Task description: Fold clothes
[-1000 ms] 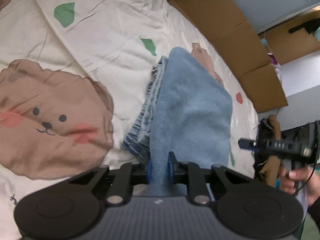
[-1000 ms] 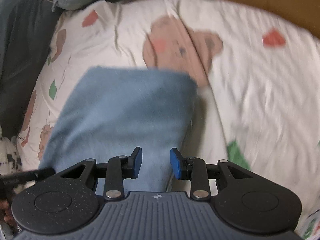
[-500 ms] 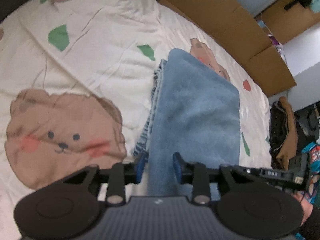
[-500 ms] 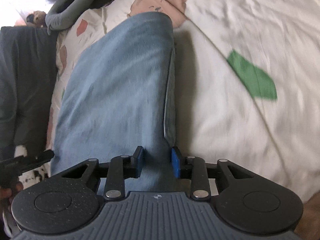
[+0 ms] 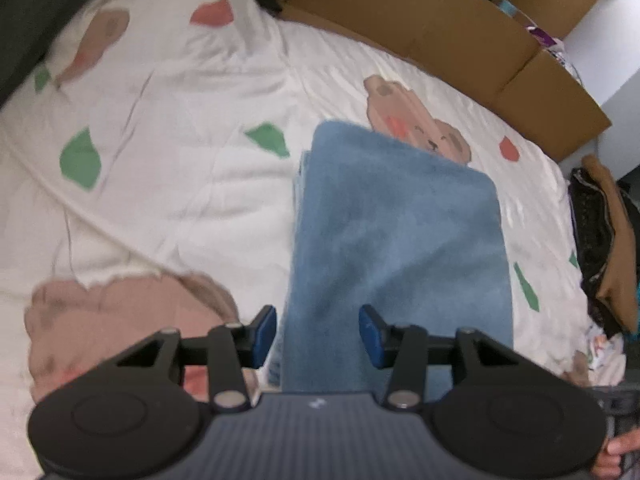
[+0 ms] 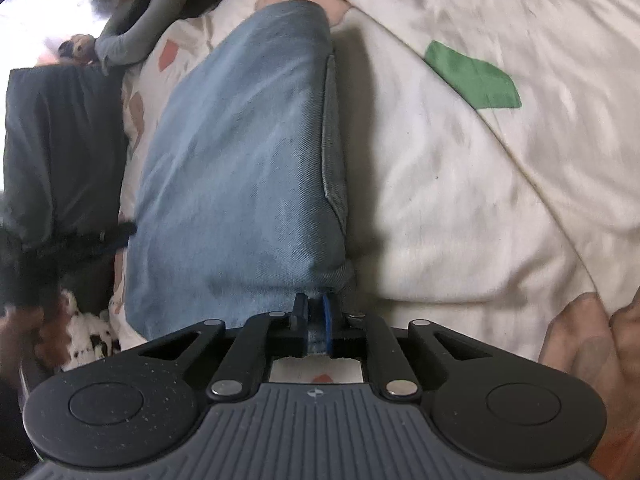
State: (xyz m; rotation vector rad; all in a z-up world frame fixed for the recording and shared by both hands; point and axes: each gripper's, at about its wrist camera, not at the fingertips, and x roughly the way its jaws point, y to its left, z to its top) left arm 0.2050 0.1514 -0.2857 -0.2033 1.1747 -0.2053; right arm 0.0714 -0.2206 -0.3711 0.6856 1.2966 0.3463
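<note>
On the bed (image 5: 180, 184), over a cream bear-print cover, the folded blue jeans (image 5: 396, 248) lie flat. The left tongs (image 5: 318, 334) stand wide apart, their pads straddling the near end of the denim without pinching it. The right tongs (image 6: 315, 322) are clamped narrow on the jeans' near corner (a thin fold between them).

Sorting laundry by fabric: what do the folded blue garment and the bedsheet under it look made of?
The folded blue garment looks like faded denim: diagonal twill weave and a stitched hem show in the right wrist view. The bedsheet looks like soft matte woven cotton or similar, creased and printed.
</note>
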